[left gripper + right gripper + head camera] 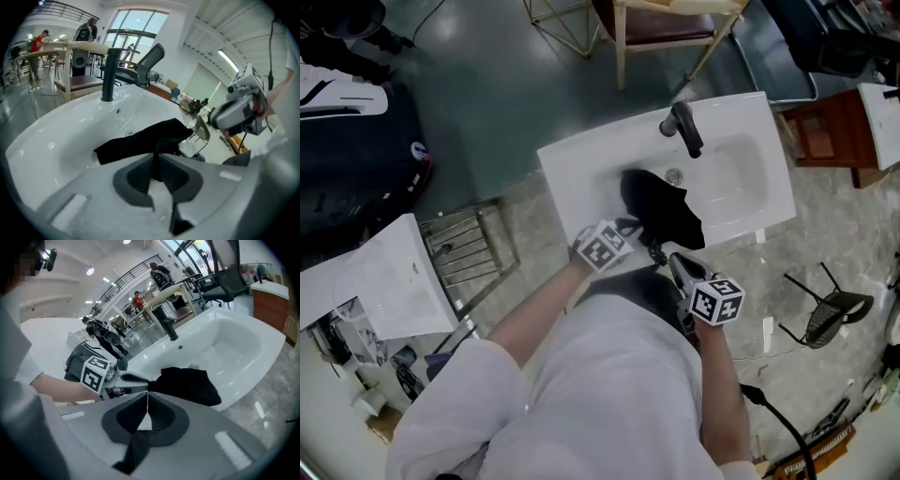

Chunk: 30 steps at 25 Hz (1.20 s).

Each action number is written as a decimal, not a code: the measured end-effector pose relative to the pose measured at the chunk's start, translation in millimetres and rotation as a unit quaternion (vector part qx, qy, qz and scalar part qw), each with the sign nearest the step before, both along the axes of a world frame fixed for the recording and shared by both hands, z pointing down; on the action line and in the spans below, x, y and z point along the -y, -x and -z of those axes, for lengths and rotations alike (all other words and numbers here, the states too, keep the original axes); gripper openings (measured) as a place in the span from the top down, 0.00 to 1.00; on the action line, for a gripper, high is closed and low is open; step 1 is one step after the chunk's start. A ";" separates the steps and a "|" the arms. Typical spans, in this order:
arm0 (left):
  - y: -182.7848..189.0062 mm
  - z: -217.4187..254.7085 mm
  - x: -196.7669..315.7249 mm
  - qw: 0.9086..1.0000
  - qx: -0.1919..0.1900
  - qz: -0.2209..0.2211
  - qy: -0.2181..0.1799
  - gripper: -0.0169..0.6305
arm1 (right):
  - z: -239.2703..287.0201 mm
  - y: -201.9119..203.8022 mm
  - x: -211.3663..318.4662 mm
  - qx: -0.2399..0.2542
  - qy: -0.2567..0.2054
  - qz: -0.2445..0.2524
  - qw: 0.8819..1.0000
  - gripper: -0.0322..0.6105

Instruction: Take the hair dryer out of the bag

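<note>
A black cloth bag (666, 211) lies in the white sink (581, 169), draped over its front rim below the black faucet (684, 127). No hair dryer shows; the bag hides whatever it holds. My left gripper (636, 227) is at the bag's near left edge. In the left gripper view my left gripper (156, 159) has its pads pressed on a fold of the bag (140, 138). My right gripper (675, 264) hangs just in front of the rim, jaws together. In the right gripper view a thin black strip (133, 451) of the bag (187, 383) runs through my right gripper (147, 397).
A wooden chair (666, 28) stands behind the sink. A metal rack (473, 248) and a second white basin (384, 281) sit on the floor at the left. A brown cabinet (825, 136) and a black wire chair (834, 309) are at the right.
</note>
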<state>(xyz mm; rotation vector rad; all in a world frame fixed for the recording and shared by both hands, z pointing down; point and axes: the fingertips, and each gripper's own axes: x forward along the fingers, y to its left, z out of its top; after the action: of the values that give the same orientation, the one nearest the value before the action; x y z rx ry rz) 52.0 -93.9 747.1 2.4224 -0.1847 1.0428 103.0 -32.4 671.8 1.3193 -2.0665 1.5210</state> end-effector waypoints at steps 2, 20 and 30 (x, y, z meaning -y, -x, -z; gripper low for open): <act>3.2 3.0 2.0 1.000 -0.004 0.014 0.004 0.92 | -13.8 10.6 2.8 0.013 0.017 0.009 1.000 0.88; 19.9 9.9 5.6 0.996 -0.025 0.084 0.026 0.92 | -79.8 45.2 35.3 -0.069 0.121 0.059 0.989 0.60; 18.3 15.7 7.7 0.996 -0.044 0.067 0.024 0.93 | -90.6 56.8 30.2 -0.070 0.144 0.067 0.985 0.60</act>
<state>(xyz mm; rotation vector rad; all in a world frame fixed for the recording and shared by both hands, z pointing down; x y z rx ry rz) 33.7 -101.6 731.4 2.3719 -0.2853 0.8687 46.2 -62.6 762.4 1.1215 -1.7354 1.5509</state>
